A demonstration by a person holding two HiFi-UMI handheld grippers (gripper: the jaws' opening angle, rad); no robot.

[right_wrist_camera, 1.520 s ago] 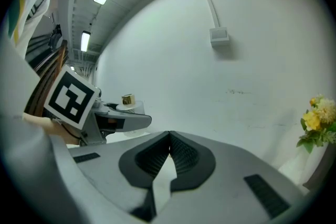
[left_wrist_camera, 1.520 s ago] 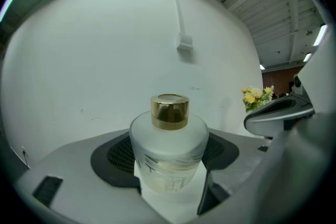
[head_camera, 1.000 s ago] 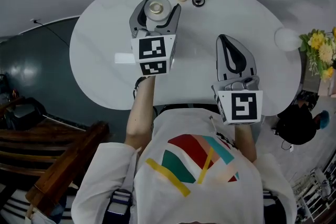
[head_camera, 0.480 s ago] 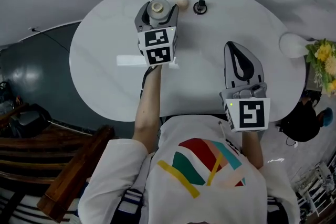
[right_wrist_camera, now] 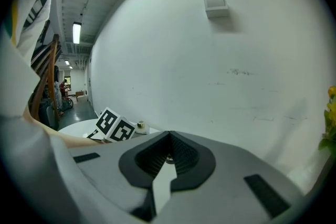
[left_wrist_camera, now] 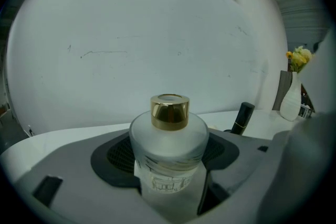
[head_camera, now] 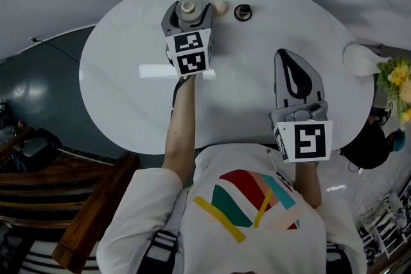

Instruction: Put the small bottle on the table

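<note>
The small bottle is frosted glass with a gold cap and stands upright between the jaws of my left gripper, which is shut on its body near the far edge of the white oval table. In the left gripper view the bottle fills the gap between the jaws of the left gripper; I cannot tell whether its base touches the tabletop. My right gripper hovers over the table's near right part, shut and empty, and its jaws meet in the right gripper view.
A small cream round object and a small black item sit just right of the bottle. A white vase with yellow flowers stands at the table's right end. A wooden chair is at lower left.
My left gripper has carried the bottle farther across the table, toward the cream object at the far edge. The right gripper shifted slightly right a second ago and has held still since.
</note>
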